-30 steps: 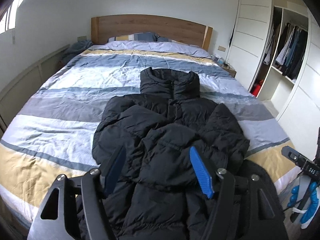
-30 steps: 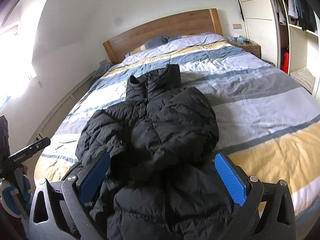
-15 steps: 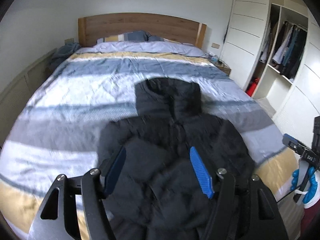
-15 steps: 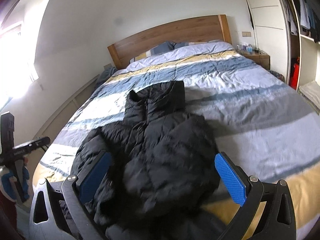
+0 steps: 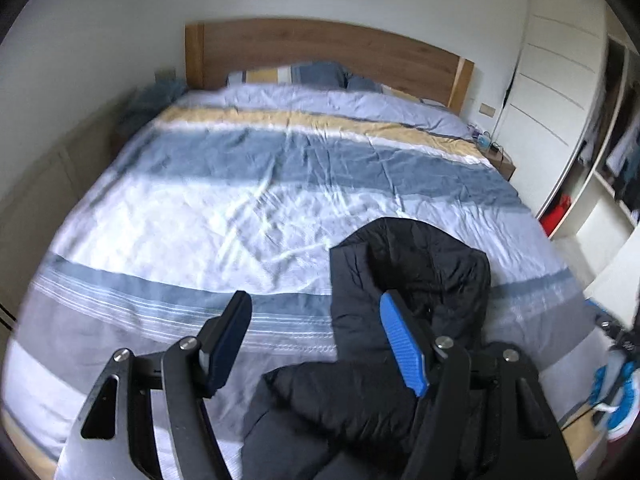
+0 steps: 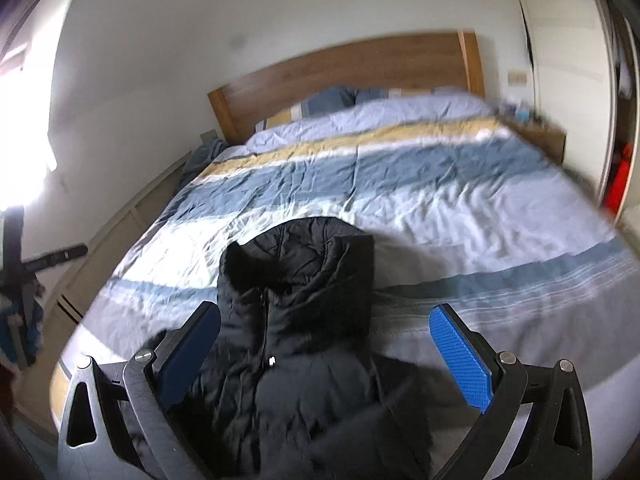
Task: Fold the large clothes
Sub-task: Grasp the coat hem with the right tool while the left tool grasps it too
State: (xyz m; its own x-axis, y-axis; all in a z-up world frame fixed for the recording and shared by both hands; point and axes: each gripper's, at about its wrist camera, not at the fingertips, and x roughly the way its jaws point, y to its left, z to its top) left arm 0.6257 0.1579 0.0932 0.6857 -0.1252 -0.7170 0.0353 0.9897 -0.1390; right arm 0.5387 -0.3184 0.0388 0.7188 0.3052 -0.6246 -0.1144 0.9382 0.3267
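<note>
A black puffer jacket (image 5: 404, 312) lies on the striped bed, its collar pointing to the headboard. In the left wrist view it fills the lower right, and my left gripper (image 5: 316, 340) hangs open above its left shoulder and the bare duvet. In the right wrist view the jacket (image 6: 296, 320) sits low in the middle, zipper up, and my right gripper (image 6: 326, 350) is open wide over its collar and chest. Neither gripper holds cloth. The jacket's lower part is hidden below both frames.
The bed (image 5: 280, 184) has a blue, white and yellow striped duvet and a wooden headboard (image 5: 320, 52). A white wardrobe (image 5: 560, 92) with open shelves stands to the right. A low wall ledge (image 6: 132, 216) runs along the left. The other gripper's handle (image 5: 616, 364) shows at the right edge.
Both grippers have moved forward toward the headboard, so the jacket now sits lower in both views with only its collar and upper body showing. Both stay open.
</note>
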